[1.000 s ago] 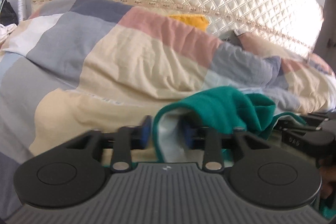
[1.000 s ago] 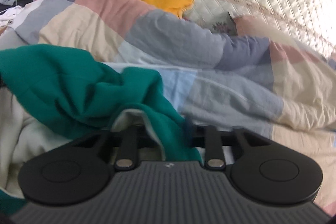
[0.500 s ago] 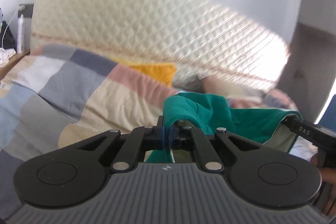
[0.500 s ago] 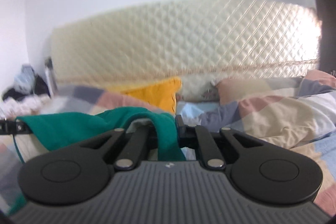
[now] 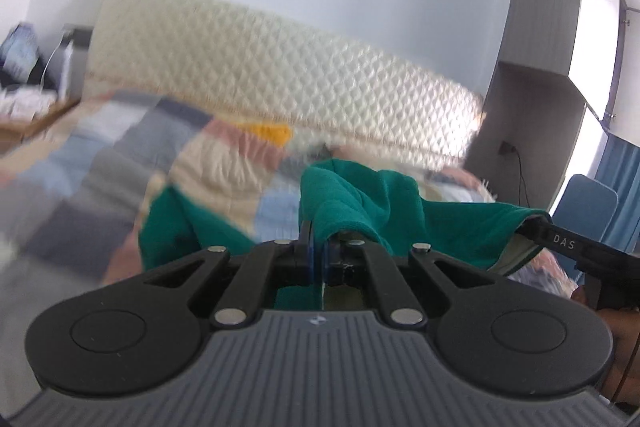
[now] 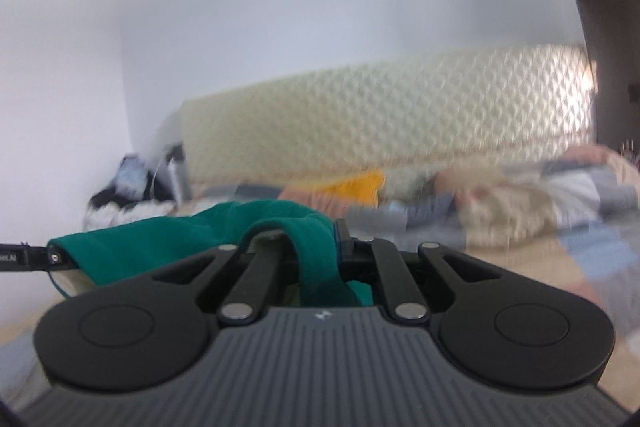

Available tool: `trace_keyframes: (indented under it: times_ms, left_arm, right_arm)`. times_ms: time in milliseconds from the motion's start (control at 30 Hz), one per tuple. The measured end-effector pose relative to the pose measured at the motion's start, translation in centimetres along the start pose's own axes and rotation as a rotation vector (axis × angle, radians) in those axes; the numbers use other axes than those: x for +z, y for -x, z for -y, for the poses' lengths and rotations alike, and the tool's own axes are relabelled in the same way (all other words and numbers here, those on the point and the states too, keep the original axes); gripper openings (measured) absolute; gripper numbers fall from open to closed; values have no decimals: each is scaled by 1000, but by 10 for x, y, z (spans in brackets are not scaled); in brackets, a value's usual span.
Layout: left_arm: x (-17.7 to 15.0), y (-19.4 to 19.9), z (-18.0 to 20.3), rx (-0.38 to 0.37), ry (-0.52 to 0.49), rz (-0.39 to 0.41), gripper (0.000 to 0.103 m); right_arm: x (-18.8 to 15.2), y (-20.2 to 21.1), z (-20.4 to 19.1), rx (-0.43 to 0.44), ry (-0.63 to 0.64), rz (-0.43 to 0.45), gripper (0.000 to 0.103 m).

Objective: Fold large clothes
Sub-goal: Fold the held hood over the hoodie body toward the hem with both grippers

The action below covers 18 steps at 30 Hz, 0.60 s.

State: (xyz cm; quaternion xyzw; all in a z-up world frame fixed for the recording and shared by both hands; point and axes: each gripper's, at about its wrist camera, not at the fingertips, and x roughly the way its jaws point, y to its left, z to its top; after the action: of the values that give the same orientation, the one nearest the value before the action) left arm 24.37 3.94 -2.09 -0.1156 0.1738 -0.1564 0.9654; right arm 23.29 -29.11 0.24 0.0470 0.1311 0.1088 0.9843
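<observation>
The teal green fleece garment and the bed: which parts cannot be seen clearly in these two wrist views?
- Teal green fleece garment: lower part hidden behind the left gripper body; kind unknown.
- Right view: same, behind the right gripper.
- Patchwork quilt: motion-blurred.
- Bedside clutter: small, blurred.

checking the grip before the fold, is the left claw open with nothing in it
No, the left claw is shut on the green garment, whose cloth humps up out of the closed pads.

Motion blur smears the patchwork quilt [image 5: 120,167] and headboard [image 6: 380,115]; the green garment [image 5: 372,211] hides my jaws' pads, its lower part cut off.
</observation>
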Motion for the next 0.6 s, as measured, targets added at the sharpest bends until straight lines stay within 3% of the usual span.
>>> trace_keyframes:
  times_ms: [133, 300, 400, 467, 533, 567, 600]
  left_arm:
    - [-65, 11, 6, 62, 31, -102, 5]
    - [-122, -17, 1, 122, 80, -342, 5]
    - [-131, -16, -4, 96, 97, -362, 6]
    - [-131, -8, -8, 62, 125, -362, 17]
    - [-128, 2, -13, 17, 160, -339, 52]
    - [-124, 6, -14, 2, 174, -321, 59]
    - [-121, 15, -15, -9, 179, -298, 62]
  right_arm:
    - [-45, 17, -12, -33, 29, -144, 9]
    - [-91, 11, -11, -57, 44, -356, 11]
    - [-99, 16, -9, -53, 32, -409, 12]
    - [-97, 20, -6, -45, 0, -424, 14]
    - [-92, 25, -3, -47, -52, -438, 27]
    - [-91, 31, -1, -39, -84, -443, 43]
    - [-90, 35, 1, -21, -119, -449, 52]
